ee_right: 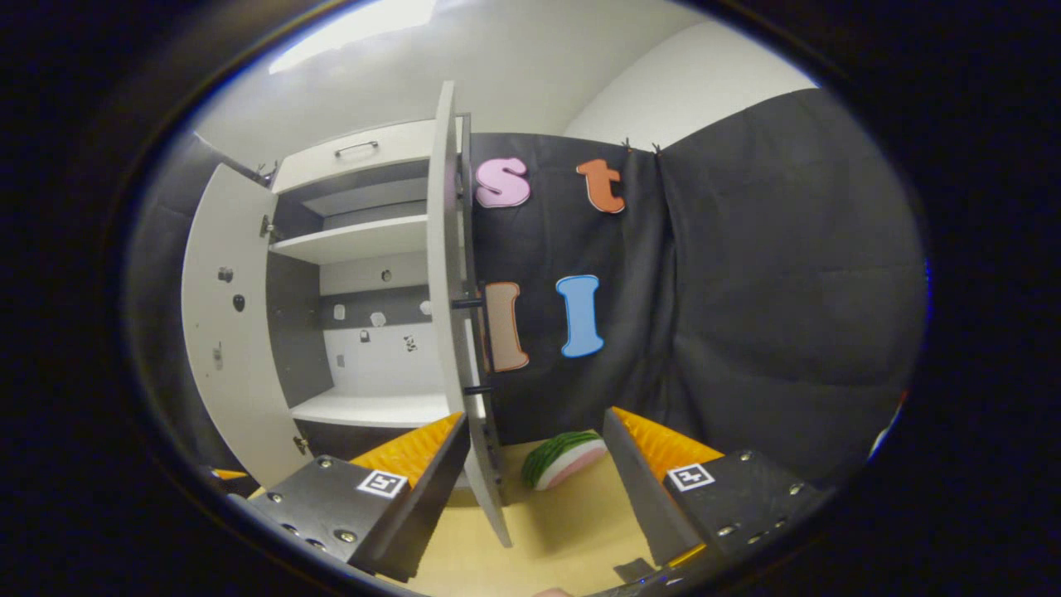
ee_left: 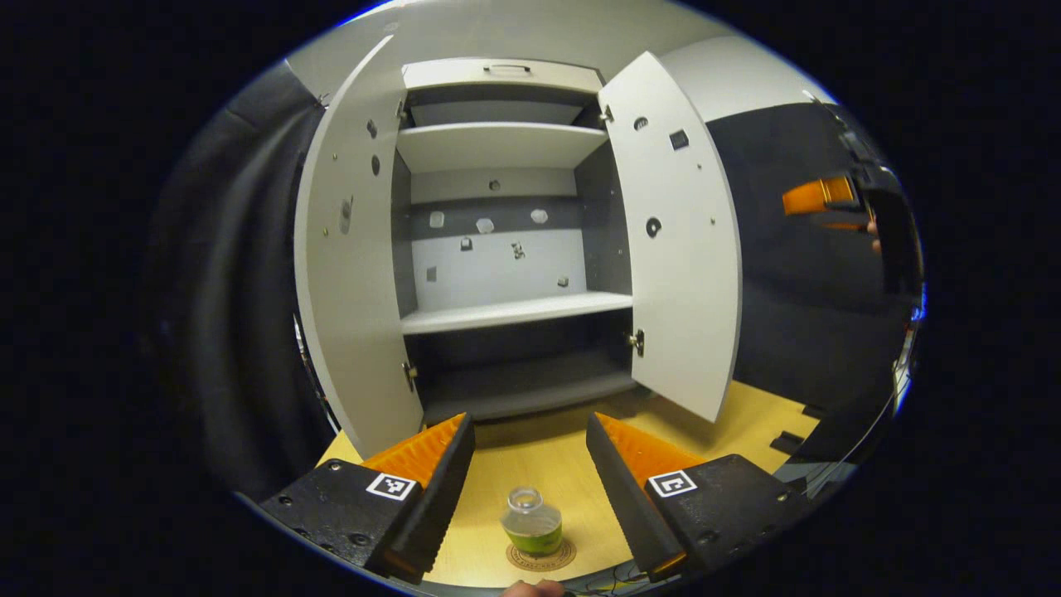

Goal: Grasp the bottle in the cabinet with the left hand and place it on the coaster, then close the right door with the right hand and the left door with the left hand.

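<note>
Pale wood made the table (ee_left: 530, 464) on which the cabinet (ee_left: 506, 249) stood, and both its doors were wide open. The bottle (ee_left: 531, 521), clear with some green liquid at the bottom, stood upright on the round coaster (ee_left: 540, 557) near the front edge of the table, well apart from the cabinet. The shelves inside held nothing that I could see.

The left gripper (ee_left: 530, 460) hung above the bottle with its jaws spread wide, one finger on each side and neither touching it, so it held nothing. I judged that the placing step was finished.

The right gripper (ee_right: 535, 464) was also open and empty. In the right gripper view the right door (ee_right: 456, 332) stood edge-on between its two fingers, close to the left one, but whether a finger touched the door I could not tell. A watermelon slice toy (ee_right: 565, 458) lay on the table just behind the door.

So the step in hand seemed to be the closing of the right door. The next move would ask the right gripper to come against the outer face of that door and push it toward the cabinet. The left door (ee_left: 348, 249) would wait for the left gripper, which must first rise clear of the bottle so as not to knock it.
</note>
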The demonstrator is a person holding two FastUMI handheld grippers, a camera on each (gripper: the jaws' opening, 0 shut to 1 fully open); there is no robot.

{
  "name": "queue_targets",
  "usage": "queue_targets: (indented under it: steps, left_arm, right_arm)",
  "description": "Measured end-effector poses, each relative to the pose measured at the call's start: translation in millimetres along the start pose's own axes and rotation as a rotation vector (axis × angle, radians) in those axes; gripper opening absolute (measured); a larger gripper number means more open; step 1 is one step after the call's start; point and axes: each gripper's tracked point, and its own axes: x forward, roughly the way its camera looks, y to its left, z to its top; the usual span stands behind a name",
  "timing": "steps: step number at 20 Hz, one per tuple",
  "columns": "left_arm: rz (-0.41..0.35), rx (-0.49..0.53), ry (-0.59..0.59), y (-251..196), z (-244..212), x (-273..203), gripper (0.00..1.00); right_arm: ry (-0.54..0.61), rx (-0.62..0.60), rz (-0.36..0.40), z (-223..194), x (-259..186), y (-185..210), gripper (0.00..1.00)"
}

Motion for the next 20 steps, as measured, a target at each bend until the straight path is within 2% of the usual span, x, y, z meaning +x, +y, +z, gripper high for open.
queue_targets:
  steps: [4,9,14,16,17,19,20]
  left_arm:
    - [0.021,-0.007,-0.048,19.1,52.8,-10.3,0.86]
    - [0.064,0.024,-0.052,50.4,87.0,-24.5,0.87]
    - [0.1,-0.013,-0.083,88.6,105.9,-38.3,0.86]
    - [0.113,-0.009,-0.082,103.9,108.0,-43.7,0.86]
    - [0.121,0.001,-0.095,111.4,112.1,-47.3,0.87]
    - [0.131,-0.002,-0.121,120.8,118.3,-53.3,0.87]
    - [0.133,-0.022,-0.127,123.7,119.6,-56.9,0.87]
  right_arm:
    - [-0.024,-0.025,-0.031,16.8,21.2,-30.8,0.98]
    - [-0.029,-0.037,-0.058,42.2,57.8,-49.7,1.0]
    - [-0.053,-0.064,-0.032,77.7,108.6,-30.6,0.98]
    - [-0.009,-0.067,0.002,75.6,129.3,-13.1,0.98]
    - [-0.005,-0.068,0.02,75.9,139.1,-3.3,0.93]
    - [0.0,-0.061,0.024,79.8,155.1,15.5,1.0]
    - [0.021,-0.083,0.008,74.2,157.3,10.9,0.98]
